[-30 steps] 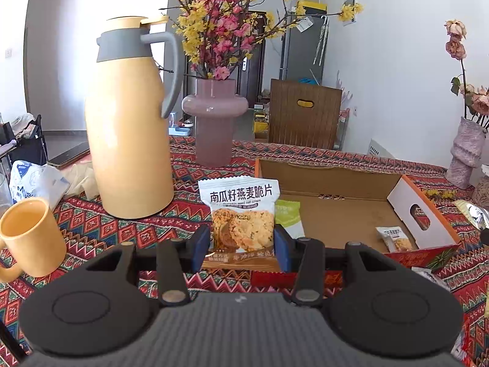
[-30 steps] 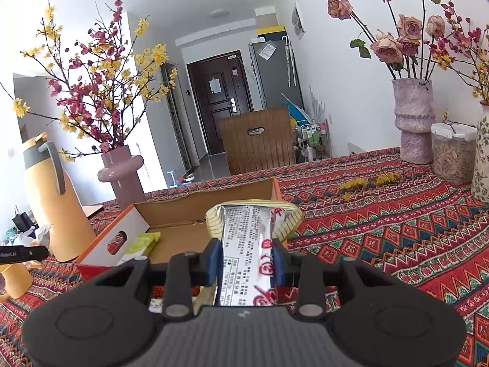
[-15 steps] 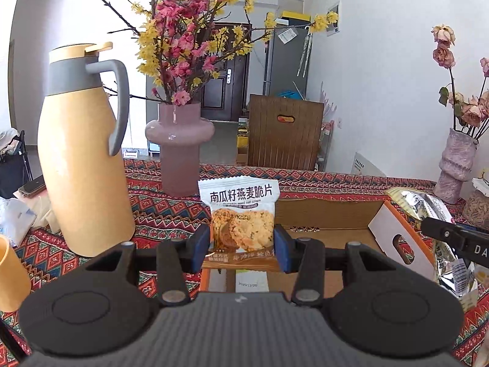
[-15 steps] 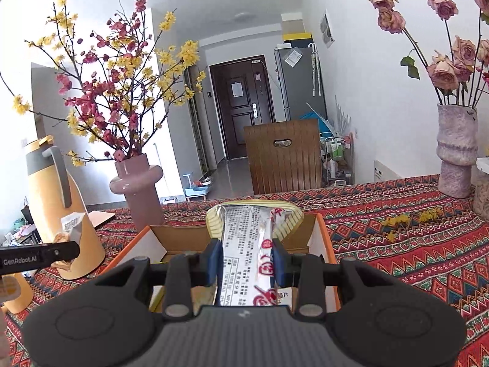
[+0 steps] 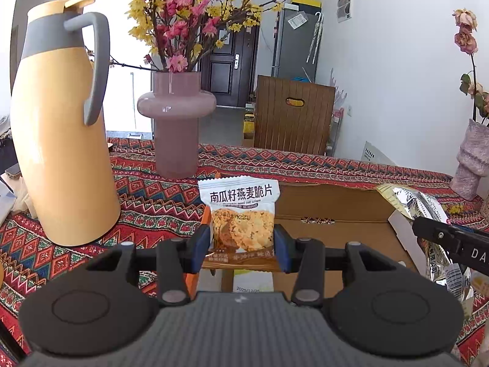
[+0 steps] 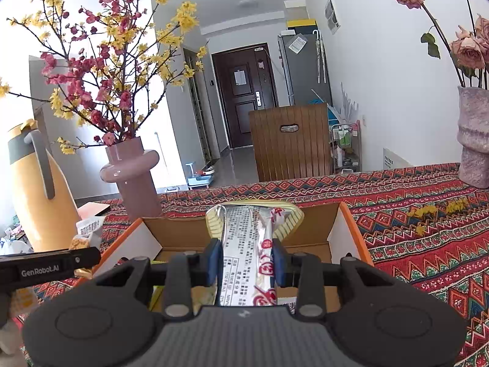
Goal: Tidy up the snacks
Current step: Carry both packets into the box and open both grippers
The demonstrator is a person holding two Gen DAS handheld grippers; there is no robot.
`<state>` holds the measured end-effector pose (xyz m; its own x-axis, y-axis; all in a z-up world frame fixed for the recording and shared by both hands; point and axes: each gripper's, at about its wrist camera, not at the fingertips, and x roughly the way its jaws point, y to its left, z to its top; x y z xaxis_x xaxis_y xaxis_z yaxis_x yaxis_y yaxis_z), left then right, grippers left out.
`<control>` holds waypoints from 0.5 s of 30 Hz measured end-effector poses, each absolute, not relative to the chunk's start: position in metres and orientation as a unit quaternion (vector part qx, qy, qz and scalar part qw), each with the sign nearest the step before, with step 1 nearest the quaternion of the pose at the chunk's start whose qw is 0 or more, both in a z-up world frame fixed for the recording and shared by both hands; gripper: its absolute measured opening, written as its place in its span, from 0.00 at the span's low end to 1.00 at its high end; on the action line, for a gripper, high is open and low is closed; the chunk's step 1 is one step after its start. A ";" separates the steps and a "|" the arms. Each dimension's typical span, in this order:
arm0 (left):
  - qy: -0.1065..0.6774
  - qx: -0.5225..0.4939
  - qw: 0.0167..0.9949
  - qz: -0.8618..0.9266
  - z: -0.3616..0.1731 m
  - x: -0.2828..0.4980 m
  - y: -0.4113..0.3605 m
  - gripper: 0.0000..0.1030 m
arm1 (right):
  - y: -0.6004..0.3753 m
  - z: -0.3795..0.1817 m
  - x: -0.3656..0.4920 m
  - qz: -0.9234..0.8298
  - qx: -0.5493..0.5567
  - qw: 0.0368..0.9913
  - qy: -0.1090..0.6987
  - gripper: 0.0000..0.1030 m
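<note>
My left gripper (image 5: 242,249) is shut on a white oat-crisp cookie packet (image 5: 241,211), held upright over the near left part of the open cardboard box (image 5: 330,208). A green-and-white packet (image 5: 253,279) lies in the box under it. My right gripper (image 6: 246,261) is shut on a silver snack bag (image 6: 249,238) with red print, held above the same orange-edged box (image 6: 305,232). The silver snack bag (image 5: 418,205) and a black finger of the right gripper show at the right edge of the left wrist view. The cookie packet (image 6: 88,229) shows at the left of the right wrist view.
A tall yellow thermos jug (image 5: 61,140) stands left of the box, a pink vase (image 5: 175,122) with blossom branches behind it. Another vase (image 6: 473,140) with dried roses stands at the far right on the patterned tablecloth (image 6: 428,238). A wooden chair back (image 6: 290,140) is beyond the table.
Both grippers have moved over the box with their packets still held. The jug and vase have slid left and come closer in the left view. The right gripper has come in at that view's right edge.
</note>
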<state>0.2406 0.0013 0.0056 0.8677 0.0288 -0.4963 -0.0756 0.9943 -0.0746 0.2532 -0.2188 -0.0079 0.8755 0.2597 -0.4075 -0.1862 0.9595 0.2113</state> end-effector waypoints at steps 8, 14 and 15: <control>0.258 -0.042 0.965 0.014 -0.002 0.242 0.000 0.44 | -0.217 -0.017 0.260 0.116 0.083 0.961 0.237 0.33; 0.243 -0.040 0.969 0.012 0.000 0.235 -0.004 0.64 | -0.217 -0.017 0.262 0.105 0.088 0.962 0.235 0.57; 0.239 -0.039 0.970 0.015 0.000 0.234 -0.004 0.73 | -0.220 -0.017 0.262 0.101 0.091 0.963 0.235 0.60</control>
